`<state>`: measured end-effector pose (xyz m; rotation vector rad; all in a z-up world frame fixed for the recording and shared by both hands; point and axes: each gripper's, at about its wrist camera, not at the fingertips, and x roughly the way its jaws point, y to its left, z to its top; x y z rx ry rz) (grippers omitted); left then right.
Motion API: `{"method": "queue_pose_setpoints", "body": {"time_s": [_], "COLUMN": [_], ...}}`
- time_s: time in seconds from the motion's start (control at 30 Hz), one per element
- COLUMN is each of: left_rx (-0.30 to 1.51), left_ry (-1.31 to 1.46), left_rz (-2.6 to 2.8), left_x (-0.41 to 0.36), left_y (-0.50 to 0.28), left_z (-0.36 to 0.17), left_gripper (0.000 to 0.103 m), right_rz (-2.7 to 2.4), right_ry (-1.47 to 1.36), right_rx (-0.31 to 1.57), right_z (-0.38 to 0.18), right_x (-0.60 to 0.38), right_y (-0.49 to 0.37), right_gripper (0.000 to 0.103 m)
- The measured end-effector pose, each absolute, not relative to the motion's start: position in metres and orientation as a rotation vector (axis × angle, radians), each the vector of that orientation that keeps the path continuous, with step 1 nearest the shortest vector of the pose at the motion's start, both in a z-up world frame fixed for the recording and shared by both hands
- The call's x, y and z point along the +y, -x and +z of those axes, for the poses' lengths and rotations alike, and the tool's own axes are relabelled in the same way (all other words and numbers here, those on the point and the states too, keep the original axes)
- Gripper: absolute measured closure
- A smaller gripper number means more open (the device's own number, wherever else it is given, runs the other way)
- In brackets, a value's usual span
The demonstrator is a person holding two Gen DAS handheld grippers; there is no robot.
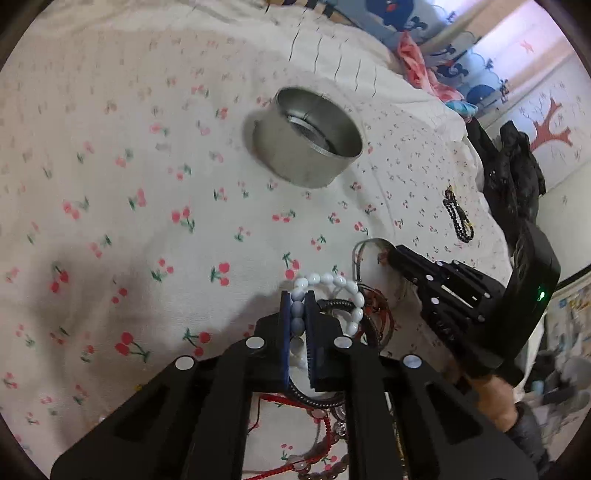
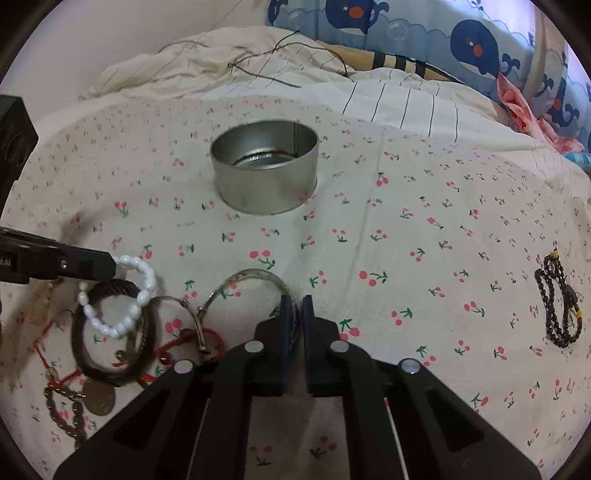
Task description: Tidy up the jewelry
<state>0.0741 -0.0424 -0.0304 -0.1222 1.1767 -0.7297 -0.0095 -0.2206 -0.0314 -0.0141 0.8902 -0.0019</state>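
Observation:
A round metal tin stands open on the cherry-print bedsheet; it also shows in the right wrist view. My left gripper is shut on a white bead bracelet, lifted over a pile of jewelry; the bracelet also shows in the right wrist view. My right gripper is shut on a thin silver bangle lying on the sheet, right of the pile. The right gripper also shows in the left wrist view.
The pile holds a dark braided bangle, red cord, a coin-like pendant and brown beads. A dark bead bracelet lies apart at the right. Rumpled bedding and a whale-print pillow lie behind the tin.

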Motion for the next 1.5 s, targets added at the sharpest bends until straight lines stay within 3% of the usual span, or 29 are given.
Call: {"method": "queue_pose_setpoints", "body": {"time_s": [0.43, 0.5, 0.53, 0.57, 0.6, 0.63, 0.67, 0.77, 0.93, 1.23, 1.5], "left_rx": [1.101, 1.098, 1.097, 1.097, 1.098, 1.098, 1.099, 1.102, 1.100, 1.080, 1.086], "left_ry": [0.150, 0.148, 0.147, 0.146, 0.145, 0.146, 0.150, 0.157, 0.164, 0.192, 0.181], "left_rz": [-0.732, -0.741, -0.742, -0.743, -0.744, -0.743, -0.740, -0.738, -0.743, -0.747, -0.747], "left_x": [-0.024, -0.025, -0.025, -0.025, -0.025, -0.025, -0.024, -0.023, -0.021, -0.015, -0.020], "left_y": [-0.074, -0.073, -0.073, -0.072, -0.072, -0.072, -0.073, -0.073, -0.073, -0.072, -0.070], "left_z": [-0.007, -0.006, -0.005, -0.005, -0.005, -0.005, -0.006, -0.007, -0.006, 0.001, 0.000], "left_gripper": [0.096, 0.096, 0.096, 0.096, 0.096, 0.096, 0.096, 0.096, 0.096, 0.096, 0.096], "right_rz": [0.034, 0.053, 0.042, 0.034, 0.030, 0.022, 0.027, 0.018, -0.010, 0.014, 0.057], "right_ry": [-0.127, -0.111, -0.082, -0.061, -0.028, 0.013, 0.027, 0.045, 0.101, -0.236, -0.121], "right_rx": [0.828, 0.852, 0.864, 0.866, 0.880, 0.903, 0.909, 0.904, 0.883, 0.759, 0.930], "right_z": [-0.008, -0.013, -0.018, -0.021, -0.026, -0.031, -0.034, -0.035, -0.030, 0.004, -0.029], "right_x": [-0.246, -0.241, -0.236, -0.232, -0.227, -0.222, -0.220, -0.220, -0.217, -0.275, -0.245], "right_y": [0.021, 0.017, 0.015, 0.017, 0.016, 0.015, 0.015, 0.017, 0.024, 0.040, 0.022], "right_gripper": [0.096, 0.076, 0.049, 0.047, 0.049, 0.061, 0.080, 0.094, 0.095, 0.102, 0.101]}}
